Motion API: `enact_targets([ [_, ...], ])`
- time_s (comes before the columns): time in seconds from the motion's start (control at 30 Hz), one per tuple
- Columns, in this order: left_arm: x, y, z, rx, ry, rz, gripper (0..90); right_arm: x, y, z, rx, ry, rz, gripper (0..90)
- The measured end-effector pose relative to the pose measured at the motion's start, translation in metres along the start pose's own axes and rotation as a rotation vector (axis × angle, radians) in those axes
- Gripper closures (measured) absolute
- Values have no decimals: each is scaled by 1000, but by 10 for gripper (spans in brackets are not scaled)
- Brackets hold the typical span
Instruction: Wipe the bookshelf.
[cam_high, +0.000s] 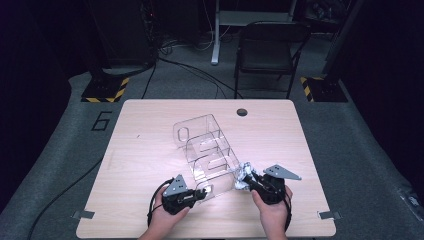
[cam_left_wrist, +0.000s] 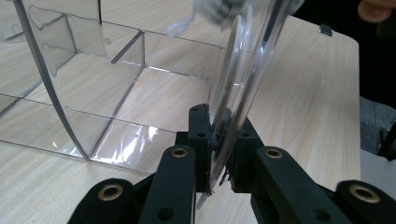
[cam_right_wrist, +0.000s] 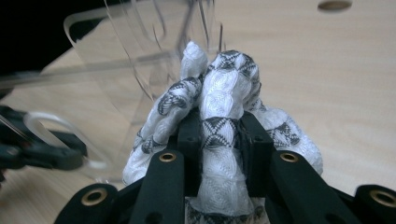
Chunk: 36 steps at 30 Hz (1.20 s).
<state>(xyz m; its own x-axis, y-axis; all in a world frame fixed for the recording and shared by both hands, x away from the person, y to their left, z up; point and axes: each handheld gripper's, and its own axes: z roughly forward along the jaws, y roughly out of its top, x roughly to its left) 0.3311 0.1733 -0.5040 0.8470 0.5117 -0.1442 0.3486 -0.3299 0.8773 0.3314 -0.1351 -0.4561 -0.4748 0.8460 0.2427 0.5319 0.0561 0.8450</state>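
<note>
The high view was lit from above onto the pale table (cam_high: 150, 125), which stood bright while the floor and room behind it fell to near black. Shadows under the grippers were short and soft. The picture was soft overall, with fine detail smeared. The clear plastic organizer (cam_high: 207, 150) caught white glints along its edges. In the left gripper view, glare streaked the organizer's panels (cam_left_wrist: 126, 140), the near black jaws were sharp, and the upper edge was blurred. In the right gripper view, the patterned cloth (cam_right_wrist: 219, 107) was crisp and evenly lit, while the plastic behind it showed motion blur and the far table was hazy.
</note>
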Motion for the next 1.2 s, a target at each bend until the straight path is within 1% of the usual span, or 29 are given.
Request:
enact_targets([
  [0.07,0,0,0,-2,3,-2,823,-2,-8,6,33,5,19,738],
  [0.13,0,-1,0,-9,-1,-15,821,-5,-9,5,31,25,45,738],
  [0.17,1,-1,0,-2,-15,-23,819,-5,-5,3,15,28,48,737],
  [0.2,1,-1,0,-13,-10,-28,817,-4,-1,-1,-9,32,48,737],
  [0.23,2,-2,0,-7,-18,-23,816,-2,4,-6,-34,32,50,737],
  [0.27,2,-2,0,-9,-12,-20,815,1,10,-10,-58,37,35,737],
  [0.3,2,-2,0,-1,-16,-15,814,3,13,-13,-64,33,30,736],
  [0.33,2,-2,0,-5,-11,-20,815,5,15,-13,-72,33,15,736],
  [0.37,2,-1,0,-3,-14,-21,815,7,14,-12,-72,22,9,736],
  [0.4,2,-1,1,-5,-14,-20,815,7,11,-10,-66,15,12,736],
  [0.47,2,-1,1,-6,-15,-25,814,4,4,-4,-48,20,44,735],
  [0.53,1,-1,1,-9,-12,-24,813,1,-5,5,-6,11,50,735],
  [0.57,1,-1,1,-10,-12,-24,813,-1,-8,9,17,7,41,735],
  [0.63,1,-1,1,-9,-12,-23,814,-3,-11,12,37,15,54,734],
  [0.7,1,-1,1,-8,-12,-22,814,-4,-7,10,32,19,53,734],
  [0.73,1,-1,1,-2,-19,-20,814,-5,-3,8,14,24,53,734],
  [0.8,1,-1,1,-5,-9,-15,815,-5,7,2,-22,32,77,734],
  [0.83,0,0,1,-4,-6,-10,817,-6,10,0,-31,32,65,734],
  [0.9,0,0,2,0,-7,-7,819,-5,10,1,-34,27,60,734],
  [0.97,0,0,2,0,-5,-4,820,-6,4,6,-12,24,74,733],
  [1.03,-1,0,1,7,-10,0,821,-9,-7,15,16,21,78,733],
  [1.07,-1,0,2,5,-11,9,822,-11,-11,18,36,23,76,733],
  [1.1,-2,0,2,2,-16,-2,822,-11,-18,24,74,25,85,733],
  [1.13,-1,1,2,7,-11,17,823,-11,-23,30,95,23,77,733],
  [1.17,-1,1,1,11,-14,18,824,-10,-28,35,117,11,75,734],
  [1.2,-1,1,1,14,-19,20,824,-10,-31,37,121,9,74,733],
])
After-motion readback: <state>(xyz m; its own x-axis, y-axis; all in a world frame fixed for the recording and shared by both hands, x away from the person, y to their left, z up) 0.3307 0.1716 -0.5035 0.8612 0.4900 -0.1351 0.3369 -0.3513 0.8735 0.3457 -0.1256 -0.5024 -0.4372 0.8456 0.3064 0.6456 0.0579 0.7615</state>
